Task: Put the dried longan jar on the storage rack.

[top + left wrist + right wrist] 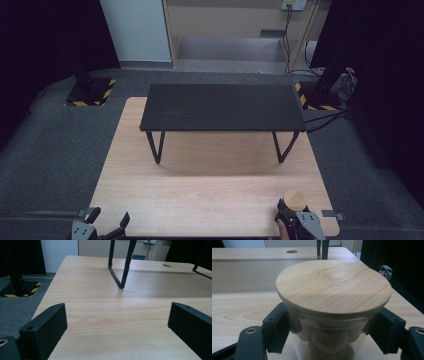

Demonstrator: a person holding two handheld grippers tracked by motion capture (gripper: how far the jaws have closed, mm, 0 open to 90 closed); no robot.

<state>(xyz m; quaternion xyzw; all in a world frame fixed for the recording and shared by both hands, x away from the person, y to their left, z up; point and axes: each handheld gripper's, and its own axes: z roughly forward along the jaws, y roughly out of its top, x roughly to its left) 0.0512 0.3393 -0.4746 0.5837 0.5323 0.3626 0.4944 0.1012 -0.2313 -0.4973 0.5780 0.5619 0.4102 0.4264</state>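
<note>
Since the right tool was clamped on the jar just under its wooden lid, near the desk's front right corner, I'd have lifted it straight up, squeezing evenly so the glass didn't slip. Left tool sat spread apart, holding nothing, at the front left edge. Plenty of open room before the black stand.

A light wooden desk with rounded corners stands on grey carpet floor. On its far half sits a low black rectangular shelf on thin black hairpin legs. A glass jar with a round bamboo lid is at its near right corner.
</note>
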